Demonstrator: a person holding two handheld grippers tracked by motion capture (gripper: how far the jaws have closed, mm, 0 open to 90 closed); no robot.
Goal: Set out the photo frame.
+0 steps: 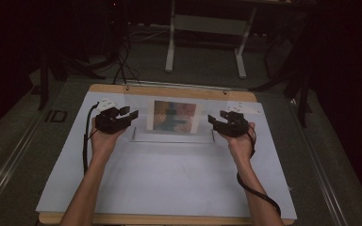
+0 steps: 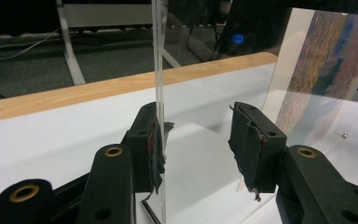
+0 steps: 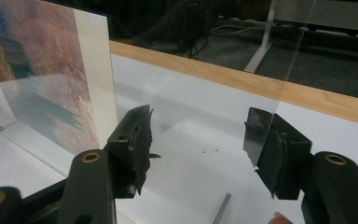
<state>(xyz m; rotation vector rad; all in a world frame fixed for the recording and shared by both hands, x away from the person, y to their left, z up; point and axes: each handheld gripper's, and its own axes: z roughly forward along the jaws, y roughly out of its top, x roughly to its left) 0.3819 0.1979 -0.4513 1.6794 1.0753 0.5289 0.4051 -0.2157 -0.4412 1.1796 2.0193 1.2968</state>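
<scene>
Slippage worries us: both grippers (image 1: 133, 113) (image 1: 211, 118) stand wide at the clear frame's (image 1: 173, 136) edges, pads not clamping; it may tip.

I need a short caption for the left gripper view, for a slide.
Left tool open around the edge of an upright clear acrylic panel, with a colourful printed picture standing beyond on the white table.

You work at a wood-edged table (image 1: 169, 91) covered by a white sheet (image 1: 169, 179). On that sheet, toward its far half, stands a clear acrylic photo frame (image 1: 173, 136) holding 1 colourful printed picture (image 1: 174, 116) upright.
</scene>
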